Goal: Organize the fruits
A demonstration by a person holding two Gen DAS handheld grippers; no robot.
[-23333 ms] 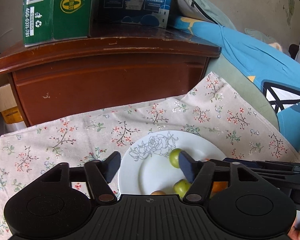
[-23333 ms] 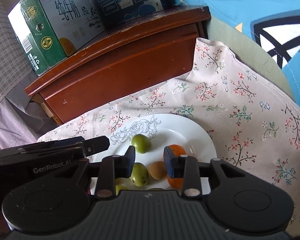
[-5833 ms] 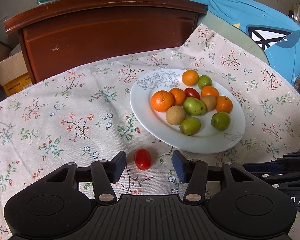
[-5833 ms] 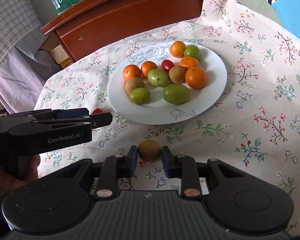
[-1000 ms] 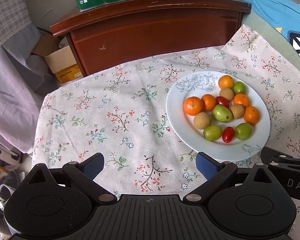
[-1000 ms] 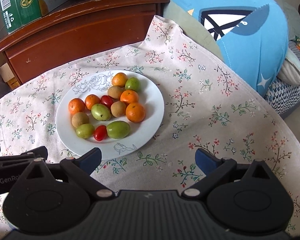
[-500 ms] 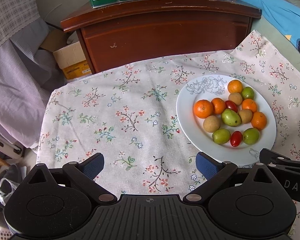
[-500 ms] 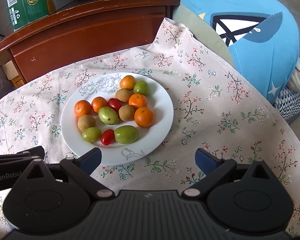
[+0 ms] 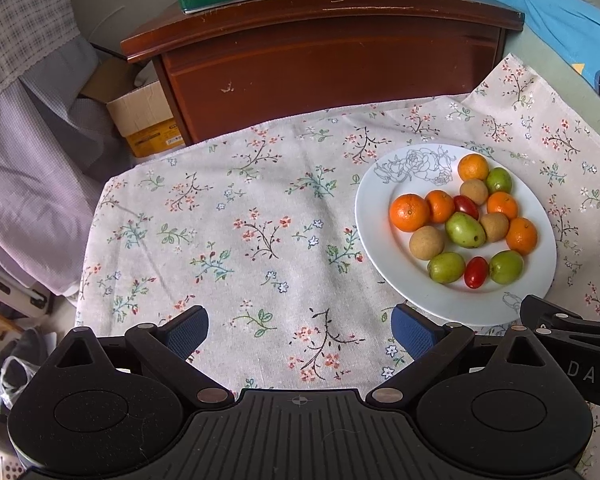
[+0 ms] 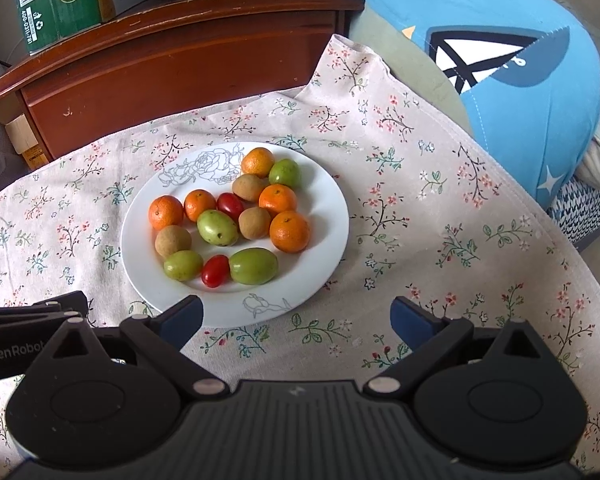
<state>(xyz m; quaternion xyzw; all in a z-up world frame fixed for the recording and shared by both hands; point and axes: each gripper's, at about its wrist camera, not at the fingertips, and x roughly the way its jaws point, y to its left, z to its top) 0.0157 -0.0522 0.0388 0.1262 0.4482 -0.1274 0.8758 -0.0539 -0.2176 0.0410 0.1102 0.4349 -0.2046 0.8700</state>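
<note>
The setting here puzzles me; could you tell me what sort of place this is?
Probably a lived-in home room, perhaps a bedroom: a wooden cabinet stacked with cartons, a blue shark plush beside the floral tablecloth, and a plate of fruit.

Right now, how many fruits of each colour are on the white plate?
Round orange citrus fruits: 5
Oval green fruits: 4
Round brown fruits: 3
Small red tomatoes: 2
Total: 14, all on the white round plate.

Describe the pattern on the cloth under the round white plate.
Beige cloth printed with small pink-flowered, green-leaved sprigs on dark stems; clearest in the right wrist view.
</note>
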